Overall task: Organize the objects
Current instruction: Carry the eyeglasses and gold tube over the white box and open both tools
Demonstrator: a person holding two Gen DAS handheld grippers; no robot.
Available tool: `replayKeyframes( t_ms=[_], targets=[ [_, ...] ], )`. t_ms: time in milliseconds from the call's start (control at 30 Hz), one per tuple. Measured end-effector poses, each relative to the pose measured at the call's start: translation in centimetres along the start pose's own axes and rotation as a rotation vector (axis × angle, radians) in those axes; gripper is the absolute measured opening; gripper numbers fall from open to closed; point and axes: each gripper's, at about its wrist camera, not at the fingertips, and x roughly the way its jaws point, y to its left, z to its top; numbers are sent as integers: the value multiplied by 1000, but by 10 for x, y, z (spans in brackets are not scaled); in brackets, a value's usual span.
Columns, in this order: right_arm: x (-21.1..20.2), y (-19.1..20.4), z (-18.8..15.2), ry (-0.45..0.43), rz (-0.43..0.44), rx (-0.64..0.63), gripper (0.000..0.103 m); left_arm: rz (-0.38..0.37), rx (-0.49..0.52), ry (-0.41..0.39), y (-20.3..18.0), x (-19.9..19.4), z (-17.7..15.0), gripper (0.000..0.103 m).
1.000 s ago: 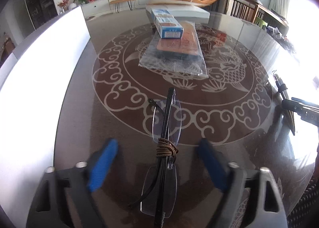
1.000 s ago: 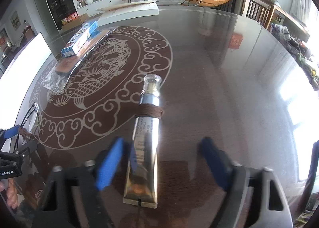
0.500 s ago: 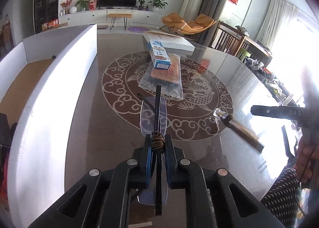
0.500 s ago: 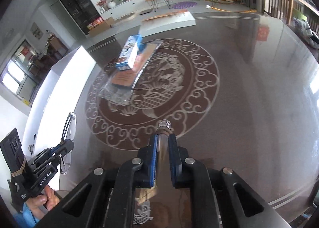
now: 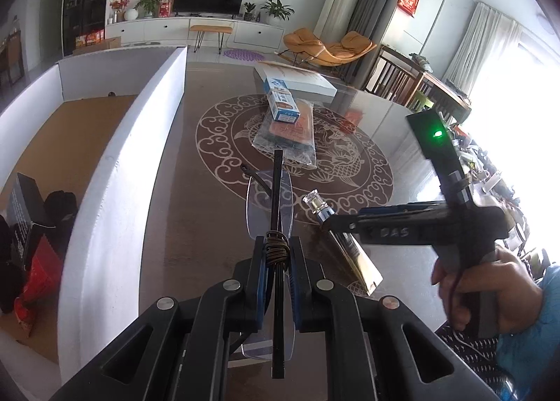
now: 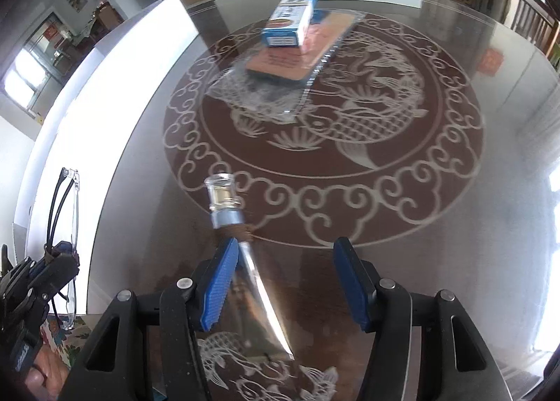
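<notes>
The right gripper (image 6: 283, 282), clamped on the tube (image 6: 245, 257) half a second ago, now stands wide apart; the tube leans against its left pad (image 6: 218, 282) only, cap at 12 o'clock, tail slanting toward 5 o'clock, so it looks released or slipping, though whether it rests on the table (image 6: 472, 191) I cannot tell. The left gripper (image 5: 276, 278) has kept its hold through the same interval: jaws pressed nearly together on the folded glasses (image 5: 269, 205), bound with a brown cord (image 5: 275, 247), lenses sticking out toward 12 o'clock, clear of the table.

My reading: the tube pickup has failed or been given up, so that item probably needs a fresh grasp; the glasses are secure and ready to carry.

In the left view the white box (image 5: 115, 170) lies at 9 o'clock, its wall just beside the glasses, with several things already inside; that seems the likely destination. The blue carton (image 5: 281, 103), on a clear packet (image 5: 287, 135), sits at 12 o'clock, well apart from both grippers and untouched.
</notes>
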Motion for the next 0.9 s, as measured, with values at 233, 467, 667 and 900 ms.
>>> replayKeyframes(
  t_ms=[233, 467, 667, 900],
  targets=[
    [15, 46, -6, 17, -114, -164, 29, 56, -74, -89, 44, -56, 13, 11],
    [-64, 95, 6, -153, 102, -169, 29, 305, -159, -168, 131, -100, 28, 11],
    [-133, 199, 23, -250, 363, -305, 29, 441, -195, -179, 184, -112, 35, 11],
    [-78, 276, 59, -35, 464, -322, 41, 540, -242, -77, 211, -89, 29, 62]
  ],
)
